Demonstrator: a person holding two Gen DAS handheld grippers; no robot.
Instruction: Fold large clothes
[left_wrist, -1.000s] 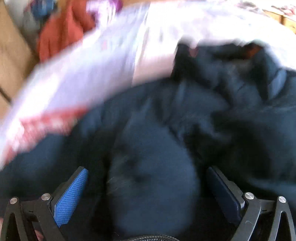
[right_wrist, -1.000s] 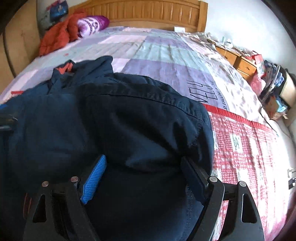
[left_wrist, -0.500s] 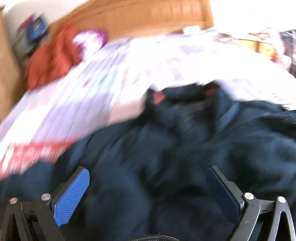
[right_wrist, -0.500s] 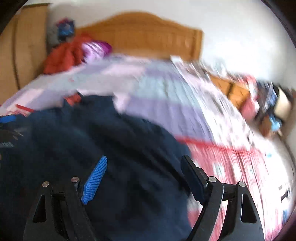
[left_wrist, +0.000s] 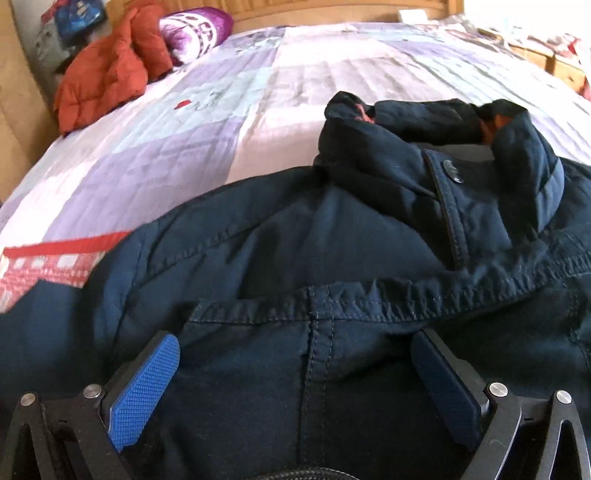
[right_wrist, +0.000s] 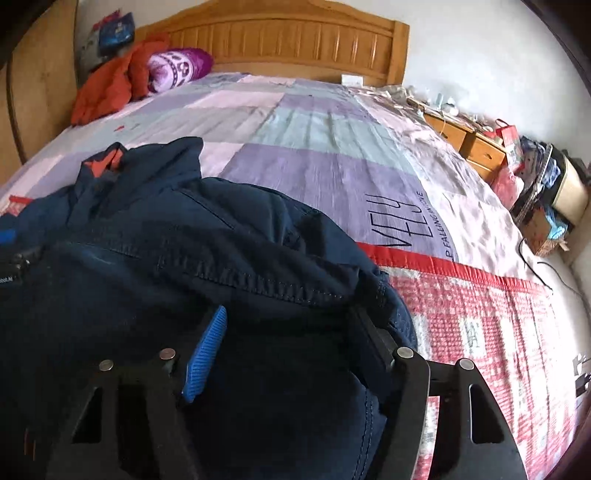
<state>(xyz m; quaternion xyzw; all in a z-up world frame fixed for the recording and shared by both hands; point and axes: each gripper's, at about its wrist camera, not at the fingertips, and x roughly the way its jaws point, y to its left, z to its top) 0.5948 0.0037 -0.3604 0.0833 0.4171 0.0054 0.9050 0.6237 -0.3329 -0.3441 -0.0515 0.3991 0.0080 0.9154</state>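
Folding jacket (left_wrist: 258, 240) on bed (left_wrist: 295, 74): found it heaped directly under and just ahead of both tongs, collar (left_wrist: 406, 122) bunched farther ahead, well beyond the tips. Held left tongs (left_wrist: 295, 338) spread wide, cloth lying between the pads but not pinched; saw stitched hem (left_wrist: 369, 295) running crosswise just past their tips. Had right tongs (right_wrist: 288, 312) closing, thick cloth bulging up between the jaws and spilling over both pads; could not tell whether the pinch was firm. Judged step in hand as taking hold at two points of one edge, one per tongs. Needed to bite only the top layer near the hem, not the whole padded bundle, lest lower layers came along and spoiled the crease. Needed left tongs closed on the hem too before any lift. Best then to hold both tongs level with each other, cloth taut between them, and carry the edge ahead toward collar in one even sweep. Risk seen: bulky cloth slipping from a shallow pinch.
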